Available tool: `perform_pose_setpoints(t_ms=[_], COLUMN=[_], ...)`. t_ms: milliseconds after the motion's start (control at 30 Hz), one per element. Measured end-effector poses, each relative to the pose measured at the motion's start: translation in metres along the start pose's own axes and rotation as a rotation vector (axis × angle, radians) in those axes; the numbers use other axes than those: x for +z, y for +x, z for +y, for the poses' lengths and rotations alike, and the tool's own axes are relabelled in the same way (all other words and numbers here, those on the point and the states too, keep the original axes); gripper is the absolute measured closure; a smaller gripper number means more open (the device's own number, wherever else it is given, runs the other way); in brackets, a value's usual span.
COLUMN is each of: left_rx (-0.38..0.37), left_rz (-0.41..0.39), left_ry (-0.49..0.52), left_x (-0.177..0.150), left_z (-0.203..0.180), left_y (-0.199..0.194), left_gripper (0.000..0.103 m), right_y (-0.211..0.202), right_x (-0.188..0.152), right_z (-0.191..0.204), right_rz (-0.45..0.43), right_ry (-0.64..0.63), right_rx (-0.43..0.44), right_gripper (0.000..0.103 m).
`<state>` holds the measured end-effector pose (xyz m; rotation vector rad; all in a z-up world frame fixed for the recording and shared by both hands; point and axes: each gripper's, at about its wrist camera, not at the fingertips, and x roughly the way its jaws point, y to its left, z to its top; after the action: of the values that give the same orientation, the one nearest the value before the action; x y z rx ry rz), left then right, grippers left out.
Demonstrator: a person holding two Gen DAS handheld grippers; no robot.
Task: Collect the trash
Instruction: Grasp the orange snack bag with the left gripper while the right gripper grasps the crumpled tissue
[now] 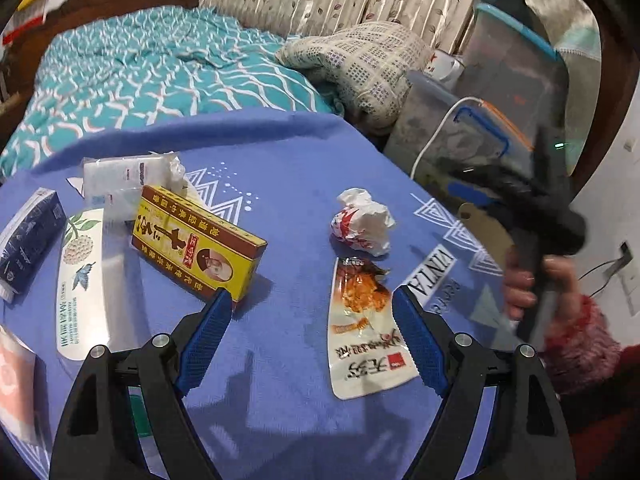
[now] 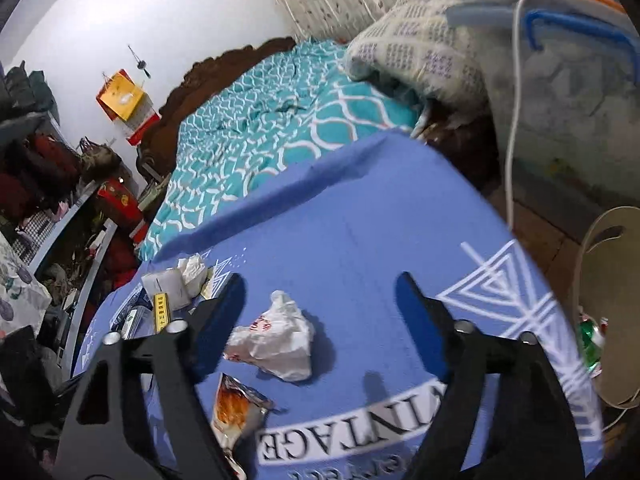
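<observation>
A bedroom is shown, with a counter covered by a blue cloth (image 1: 288, 184) printed with white triangles and lettering, set against a bed under a teal patterned quilt (image 1: 132, 68). Near the middle of the cloth a crumpled white and red wrapper (image 1: 362, 222) is seen, and just beside it, nearer the cameras, a flat opened snack pouch (image 1: 362, 328) lies face up. In the right wrist view the crumpled wrapper lies between the spread blue pads of the right hand-held gripper (image 2: 320, 312), untouched by them; nothing is grasped there. The left hand-held gripper (image 1: 312, 304) is likewise held released above the cloth, its right pad over the edge of the snack pouch and its left pad near the corner of a yellow and brown box (image 1: 198, 240). Beyond that box, a white butterfly-printed tube (image 1: 82, 284), a dark blue box (image 1: 30, 236) and a clear plastic packet (image 1: 120, 180) are spread towards the left edge. At the right, a blurred hand (image 1: 520, 284) in a fuzzy red sleeve is seen gripping a black handle. Plastic storage bins (image 1: 504, 92) are stacked past the counter's far corner.
</observation>
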<state>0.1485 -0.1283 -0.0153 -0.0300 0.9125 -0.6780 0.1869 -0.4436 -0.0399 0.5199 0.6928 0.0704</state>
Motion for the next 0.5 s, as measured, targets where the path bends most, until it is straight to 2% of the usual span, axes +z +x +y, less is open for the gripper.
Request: perform_pose_setpoints(t_ms=[133,233,300,367,433,500], left_rx=[0.002,0.042,0.091,0.156,0.151,0.173], left_rz=[-0.007,-0.089,-0.156,-0.176,-0.137,-0.113], left_ry=[-0.028,-0.041,-0.055,-0.102,-0.167,-0.158], left_x=[-0.002,-0.027,-0.056,-0.074,-0.086,-0.094], left_z=[0.006,0.005,-0.003,-0.013,-0.023,-0.039], left_y=[-0.013,-0.030,-0.044,-0.056,-0.063,-0.070], left_gripper=[0.025,0.025,0.025,0.025,0.025,0.025], right_y=[0.016,0.017,-0.001,-0.027,-0.054,-0.081], right_x=[-0.009,-0.015,-0.021,-0.030,-0.043,-0.056], right_z=[0.003,0.014,0.024,0.031,0.033,0.041], right_rz=[0.049,0.045,-0.008,-0.055,-0.055,-0.070], right_ry=[0.059,0.002,-0.051,-0.070,-0.041,-0.099], right_rx=[0.022,0.062,0.105,0.103,0.156,0.190], right_gripper=[0.028,0.028,0.028,0.028,0.027,0.024])
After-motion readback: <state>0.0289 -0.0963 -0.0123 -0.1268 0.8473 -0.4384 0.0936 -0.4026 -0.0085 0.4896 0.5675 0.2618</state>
